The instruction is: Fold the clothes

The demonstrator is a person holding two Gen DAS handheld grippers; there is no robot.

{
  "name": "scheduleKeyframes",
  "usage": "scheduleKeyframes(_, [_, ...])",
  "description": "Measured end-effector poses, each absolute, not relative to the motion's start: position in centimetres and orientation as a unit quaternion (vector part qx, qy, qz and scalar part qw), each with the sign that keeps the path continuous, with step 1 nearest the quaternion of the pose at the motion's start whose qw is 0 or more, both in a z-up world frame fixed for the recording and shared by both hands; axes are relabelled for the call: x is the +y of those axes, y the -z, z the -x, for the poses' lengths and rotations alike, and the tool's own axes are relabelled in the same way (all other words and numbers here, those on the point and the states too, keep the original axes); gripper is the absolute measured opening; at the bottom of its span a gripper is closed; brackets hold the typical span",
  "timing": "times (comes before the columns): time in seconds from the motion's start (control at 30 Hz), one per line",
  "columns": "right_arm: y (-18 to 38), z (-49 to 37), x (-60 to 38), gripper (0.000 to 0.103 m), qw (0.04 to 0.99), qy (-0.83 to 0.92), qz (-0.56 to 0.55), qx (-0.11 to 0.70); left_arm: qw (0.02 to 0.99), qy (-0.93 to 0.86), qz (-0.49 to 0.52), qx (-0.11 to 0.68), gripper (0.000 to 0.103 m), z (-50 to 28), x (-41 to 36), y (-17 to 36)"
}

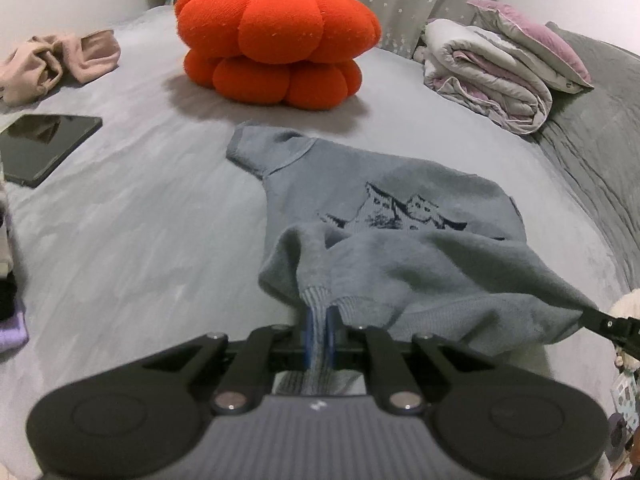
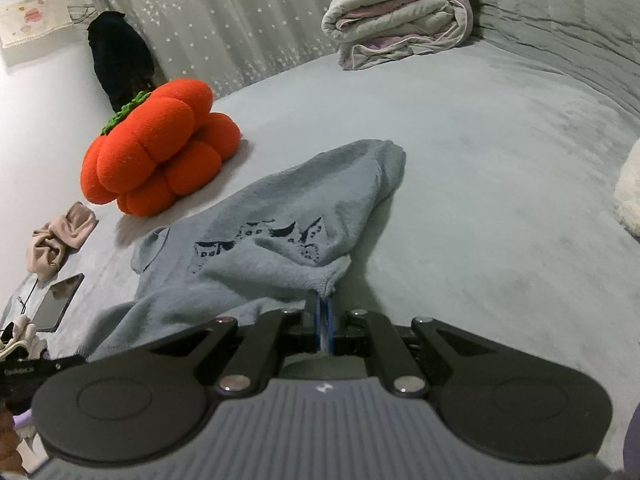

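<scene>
A grey-blue sweater [image 1: 384, 208] with a dark cat print lies on the grey bed, its near hem lifted. My left gripper [image 1: 319, 320] is shut on the ribbed hem at the sweater's left corner. My right gripper [image 2: 323, 308] is shut on the hem's other corner; its finger also shows at the right edge of the left wrist view [image 1: 604, 324]. The sweater [image 2: 280, 232] hangs taut between both grippers, and its collar end rests on the bed.
An orange pumpkin cushion [image 1: 276, 36] sits beyond the sweater. A folded quilt [image 1: 488, 76] lies at the back right. A dark tablet [image 1: 40, 148] and a crumpled pink garment [image 1: 56, 62] lie at the left. A white fluffy thing [image 2: 628, 196] is at the right edge.
</scene>
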State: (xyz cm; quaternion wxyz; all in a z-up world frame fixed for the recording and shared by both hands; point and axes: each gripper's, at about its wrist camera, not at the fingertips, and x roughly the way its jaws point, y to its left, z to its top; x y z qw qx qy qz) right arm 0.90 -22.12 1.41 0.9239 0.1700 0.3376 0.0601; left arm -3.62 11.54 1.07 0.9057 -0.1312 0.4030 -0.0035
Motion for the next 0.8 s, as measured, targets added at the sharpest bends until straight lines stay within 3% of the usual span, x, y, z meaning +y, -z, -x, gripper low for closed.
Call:
scheduleKeyframes(0.53, [-0.1,-4.8,-21.6,0.005,0.937,-0.041,-0.121,0.327,0.918,-0.007,0.118,0.378,0.007,-0.3,10.3,0.8])
scheduleKeyframes(0.8, [3.8,-7.8,-22.8,0.007,0.913,-0.046,-0.181,0.363,0.915,0.024,0.130,0.382,0.008,-2.1,9.0,2.9])
